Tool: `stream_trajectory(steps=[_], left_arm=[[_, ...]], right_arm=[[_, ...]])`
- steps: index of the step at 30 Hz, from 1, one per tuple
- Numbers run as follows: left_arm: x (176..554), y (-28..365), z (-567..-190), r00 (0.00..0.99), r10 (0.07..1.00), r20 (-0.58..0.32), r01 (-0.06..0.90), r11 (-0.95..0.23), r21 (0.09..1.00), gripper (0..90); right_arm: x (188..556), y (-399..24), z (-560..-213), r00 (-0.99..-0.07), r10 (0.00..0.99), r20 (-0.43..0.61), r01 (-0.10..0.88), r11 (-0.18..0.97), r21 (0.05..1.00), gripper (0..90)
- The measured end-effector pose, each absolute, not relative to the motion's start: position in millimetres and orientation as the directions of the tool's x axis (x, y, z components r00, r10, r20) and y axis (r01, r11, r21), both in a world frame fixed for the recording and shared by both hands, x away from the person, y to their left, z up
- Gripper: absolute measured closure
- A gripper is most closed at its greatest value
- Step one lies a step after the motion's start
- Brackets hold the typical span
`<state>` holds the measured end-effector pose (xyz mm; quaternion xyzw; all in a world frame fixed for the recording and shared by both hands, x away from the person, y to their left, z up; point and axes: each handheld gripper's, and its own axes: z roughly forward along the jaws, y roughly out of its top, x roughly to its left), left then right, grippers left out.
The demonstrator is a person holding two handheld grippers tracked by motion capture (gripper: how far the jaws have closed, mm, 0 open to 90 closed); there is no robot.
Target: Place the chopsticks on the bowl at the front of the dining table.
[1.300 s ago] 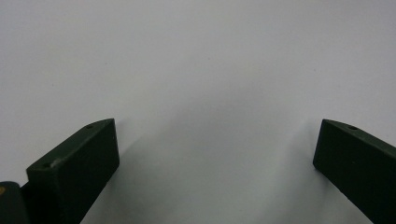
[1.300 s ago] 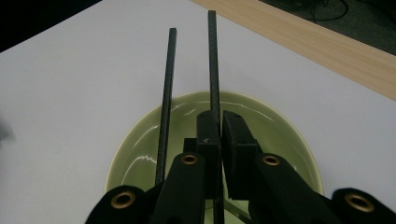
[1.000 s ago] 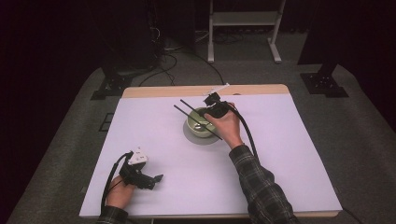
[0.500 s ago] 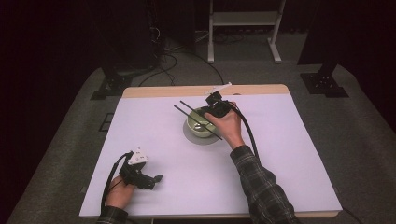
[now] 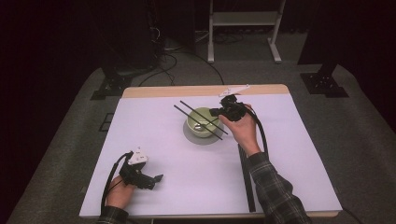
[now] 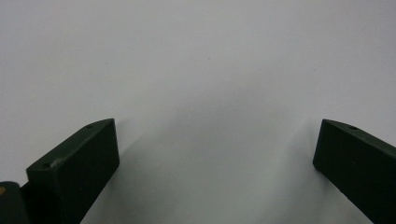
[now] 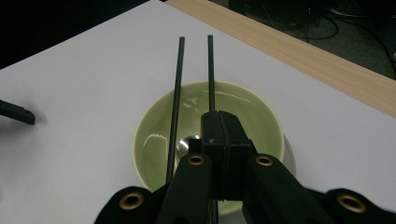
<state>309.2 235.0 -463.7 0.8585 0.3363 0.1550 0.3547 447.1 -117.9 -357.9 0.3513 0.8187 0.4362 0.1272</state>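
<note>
Left gripper [image 5: 158, 178] rests on the white table cover [image 5: 187, 186], jaws spread wide, nothing between them. Green bowl [image 5: 201, 122] sits mid-table, two black chopsticks [image 5: 198, 119] laid across its rim. Right gripper [image 5: 214, 112] hovers above the bowl, jaws pressed together on one chopstick [image 7: 210, 74].

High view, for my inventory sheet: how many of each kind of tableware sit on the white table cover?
Black chopsticks: 2
Green bowl: 1
Grey saucer under the bowl: 1
Spoon lying in the bowl: 1
Total: 5
</note>
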Motion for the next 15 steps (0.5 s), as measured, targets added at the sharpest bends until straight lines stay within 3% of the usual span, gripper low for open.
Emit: stream_trajectory(steps=[15], left_arm=[[309.3,235.0,-463.8,0.725,0.688,0.025,0.47,-0.521,0.713,0.0]], right_arm=[[419.5,-182.7,-376.9,-0.678,0.729,0.096,0.493,0.355,0.794,89.6]])
